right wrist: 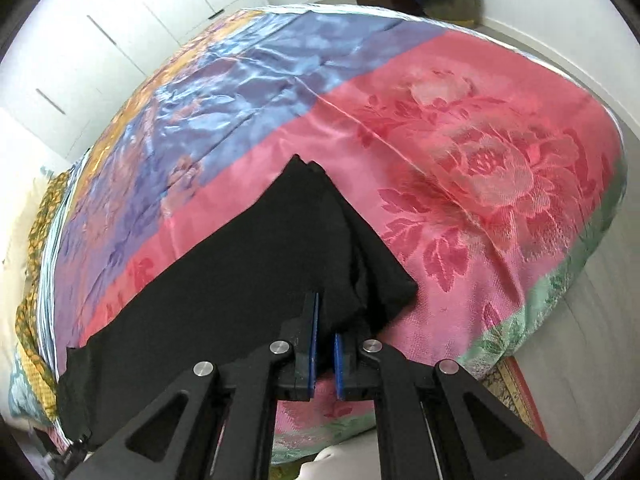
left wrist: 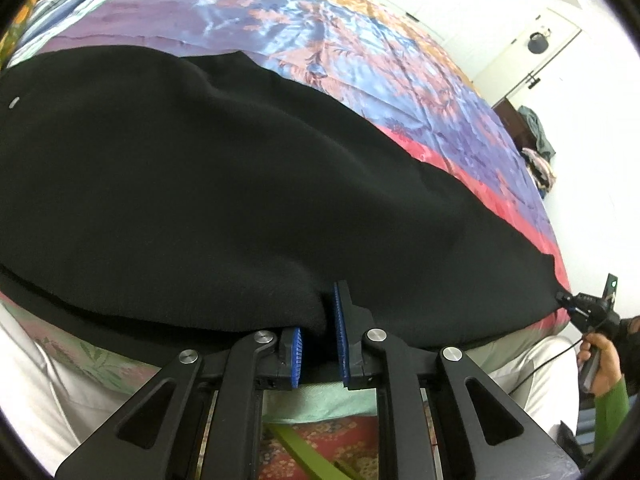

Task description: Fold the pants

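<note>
Pants: the black pants lie spread across the floral bedspread, reaching from 9 o'clock to 4 o'clock in your left view.
Left tool: your left gripper has its blue pads nearly closed, pinching the near edge of the cloth.
Right tool: your right gripper pinches the bunched end at 6 o'clock, its pads narrowly apart.

Pants are spread across the near edge of the bed, left gripper pinching their near edge, right gripper on the far right corner, wardrobe behind the bed.
</note>
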A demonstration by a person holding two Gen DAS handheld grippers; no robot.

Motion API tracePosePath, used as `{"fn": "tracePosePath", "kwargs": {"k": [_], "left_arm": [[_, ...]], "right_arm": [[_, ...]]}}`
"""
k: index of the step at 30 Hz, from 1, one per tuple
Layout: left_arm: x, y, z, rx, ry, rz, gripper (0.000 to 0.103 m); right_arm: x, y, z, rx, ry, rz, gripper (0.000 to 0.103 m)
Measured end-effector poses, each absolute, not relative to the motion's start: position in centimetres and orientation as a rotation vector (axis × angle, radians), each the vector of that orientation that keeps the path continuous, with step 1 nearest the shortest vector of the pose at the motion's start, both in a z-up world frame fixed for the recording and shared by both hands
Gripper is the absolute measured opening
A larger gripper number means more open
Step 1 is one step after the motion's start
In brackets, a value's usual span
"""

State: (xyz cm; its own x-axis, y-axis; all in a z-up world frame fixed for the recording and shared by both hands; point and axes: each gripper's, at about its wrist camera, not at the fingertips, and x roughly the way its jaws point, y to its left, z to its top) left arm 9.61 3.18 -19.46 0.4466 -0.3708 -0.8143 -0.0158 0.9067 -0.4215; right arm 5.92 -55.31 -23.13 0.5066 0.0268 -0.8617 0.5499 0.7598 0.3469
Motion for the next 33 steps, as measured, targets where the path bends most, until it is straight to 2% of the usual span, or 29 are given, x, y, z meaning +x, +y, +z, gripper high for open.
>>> {"fn": "tracePosePath", "kwargs": {"k": [8,14,28,31,32,33], "left_arm": [[9.9,2.8,-20.0,-0.370,1.095,-0.230,0.013],[9.3,2.4,-19.4,-0.362,1.082,-0.220,0.009],[9.0,1.9,-20.3,-0.332,1.150,-0.182,0.008],[8.9,1.7,-19.7,-0.302,1.159,-0.144,0.021],[8.5,1.5,-19.2,-0.273,1.161,-0.118,0.038],[8.1,1.5,-18.7,-0.250,1.160,-0.101,0.063]], "right_arm": [[6.3,-55.2,-23.3,0.641,1.013,-0.368,0.007],[6.3,-55.2,-23.3,0.643,1.014,-0.367,0.007],[6.2,-55.2,-23.5,0.646,1.015,-0.362,0.007],[6.4,-55.1,-23.5,0.641,1.025,-0.357,0.009],[6.3,-55.0,-23.2,0.635,1.018,-0.349,0.017],[6.1,-55.0,-22.9,0.635,1.005,-0.339,0.023]]}}
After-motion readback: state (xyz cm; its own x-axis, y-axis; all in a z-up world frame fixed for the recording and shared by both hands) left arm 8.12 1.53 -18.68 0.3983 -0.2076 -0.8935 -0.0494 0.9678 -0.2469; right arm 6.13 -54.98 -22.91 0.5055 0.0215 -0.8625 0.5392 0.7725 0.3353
